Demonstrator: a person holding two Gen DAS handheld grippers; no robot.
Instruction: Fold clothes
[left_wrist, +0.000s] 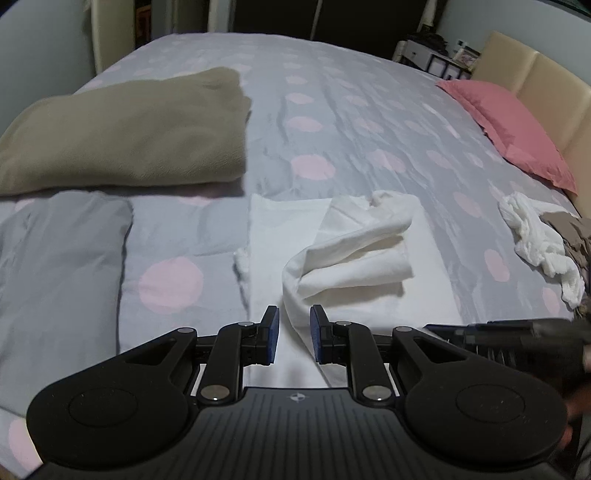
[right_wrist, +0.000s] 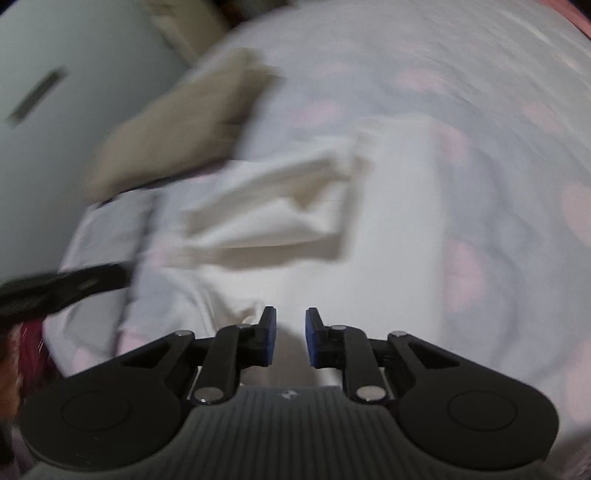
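Note:
A white garment (left_wrist: 354, 254) lies partly folded on the bed, a folded-over flap on top of a flat layer. My left gripper (left_wrist: 294, 334) is open just above its near edge, holding nothing. In the right wrist view, which is blurred, the same white garment (right_wrist: 280, 206) lies ahead. My right gripper (right_wrist: 291, 336) is open over its near part and empty. The right gripper also shows at the right edge of the left wrist view (left_wrist: 517, 336).
The bed has a grey cover with pink dots (left_wrist: 332, 110). A folded tan blanket (left_wrist: 129, 133) and a grey folded item (left_wrist: 55, 266) lie at left. A pink pillow (left_wrist: 513, 129) and a crumpled white and brown pile (left_wrist: 543, 240) lie at right by the headboard.

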